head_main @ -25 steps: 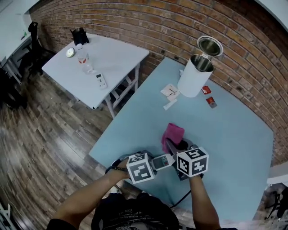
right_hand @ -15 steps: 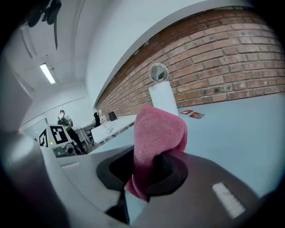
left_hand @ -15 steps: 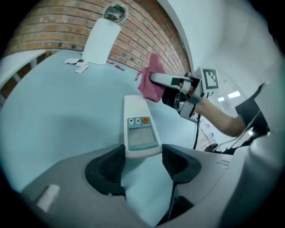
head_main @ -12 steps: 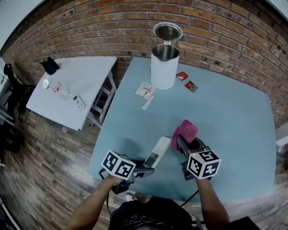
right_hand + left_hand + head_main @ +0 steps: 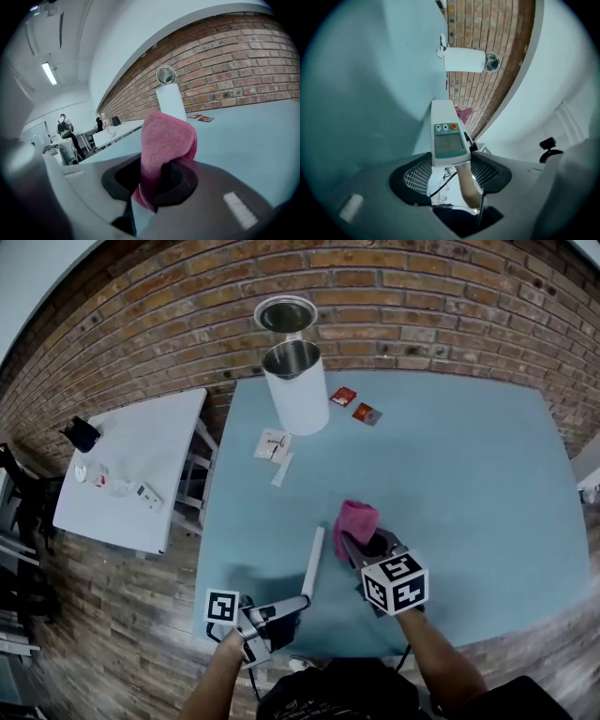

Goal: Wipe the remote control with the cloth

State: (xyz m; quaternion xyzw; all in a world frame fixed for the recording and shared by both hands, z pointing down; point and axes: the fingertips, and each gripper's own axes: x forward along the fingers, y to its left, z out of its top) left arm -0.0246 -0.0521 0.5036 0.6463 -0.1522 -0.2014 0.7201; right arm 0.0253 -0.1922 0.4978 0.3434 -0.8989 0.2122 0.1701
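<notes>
Your left gripper (image 5: 286, 609) clamps the remote control (image 5: 313, 561); just right of it, your right gripper (image 5: 366, 547) pinches the pink cloth (image 5: 356, 518).

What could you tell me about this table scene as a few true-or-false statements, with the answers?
1. The left gripper holds the remote. True.
2. The cloth is blue. False: it is pink.
3. The right gripper is shut on the cloth. True.
4. The bin lies on its side. False: it stands upright on the table, lid open.
</notes>
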